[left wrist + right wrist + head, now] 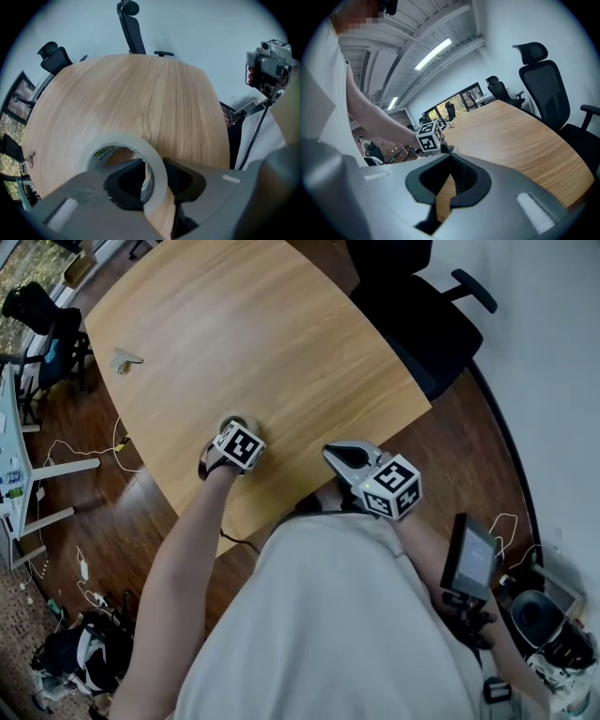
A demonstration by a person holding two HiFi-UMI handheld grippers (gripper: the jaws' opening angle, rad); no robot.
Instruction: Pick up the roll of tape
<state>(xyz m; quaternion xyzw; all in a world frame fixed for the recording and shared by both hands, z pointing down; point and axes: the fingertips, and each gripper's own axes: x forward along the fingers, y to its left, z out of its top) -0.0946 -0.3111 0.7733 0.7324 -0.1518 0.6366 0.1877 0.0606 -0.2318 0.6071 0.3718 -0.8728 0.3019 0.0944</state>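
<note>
On table [140, 89], left gripper [152, 163] pinches tape roll [123, 137] (across its wall).

Left claw [234, 432] pointing down over tape roll [228, 419] near edge of wooden table [281, 334], right claw [336, 455] beside, black chair [422, 315] beyond

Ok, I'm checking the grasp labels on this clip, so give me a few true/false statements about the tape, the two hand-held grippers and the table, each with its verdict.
1. The roll of tape lies flat on the wooden table. True.
2. The left hand-held gripper straddles the roll's wall, with one jaw inside the hole. True.
3. The right hand-held gripper holds the tape. False: its jaws are closed on nothing, apart from the roll.
4. The tape is the only thing on the table. False: a small object lies far from it, near the table's edge.
5. The office chair at the table is red. False: the chair is black.
</note>
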